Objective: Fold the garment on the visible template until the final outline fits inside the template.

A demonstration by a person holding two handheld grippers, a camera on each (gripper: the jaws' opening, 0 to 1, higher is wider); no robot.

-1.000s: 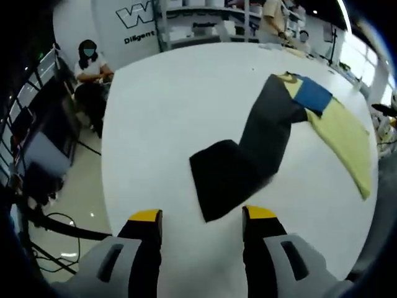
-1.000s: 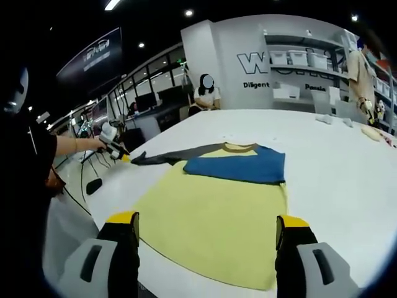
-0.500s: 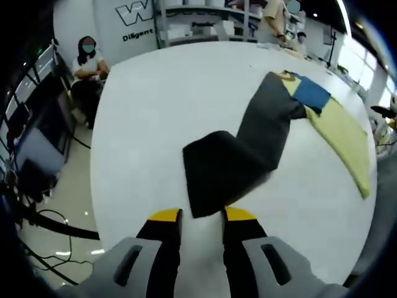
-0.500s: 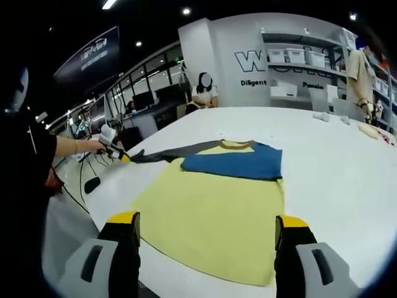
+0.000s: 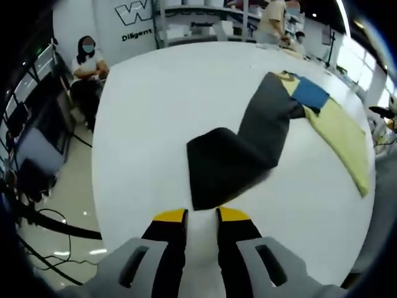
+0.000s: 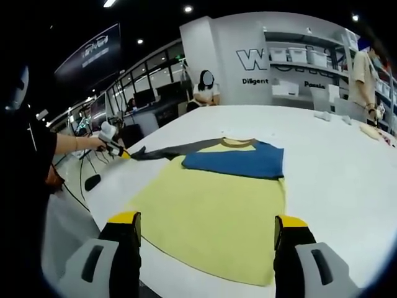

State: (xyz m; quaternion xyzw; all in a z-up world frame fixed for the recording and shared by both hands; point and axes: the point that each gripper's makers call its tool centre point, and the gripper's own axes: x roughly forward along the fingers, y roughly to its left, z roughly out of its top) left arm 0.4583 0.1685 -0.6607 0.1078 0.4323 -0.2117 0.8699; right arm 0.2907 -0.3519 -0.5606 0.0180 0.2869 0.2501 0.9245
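In the left gripper view, your left gripper (image 5: 201,215) at bottom centre has drawn its yellow-tipped jaws from wide apart to a narrow gap over the last second. They now sit at the cuff end of the long dark grey sleeve (image 5: 239,158), which runs to the upper right across the white table (image 5: 149,112). Whether cloth is pinched, I cannot tell; I judge the sleeve fold is about to start.

In the right gripper view, your right gripper (image 6: 206,218) is unchanged: jaws wide, empty, low in frame before the yellow and blue long-sleeved top (image 6: 217,198) lying flat mid-frame.
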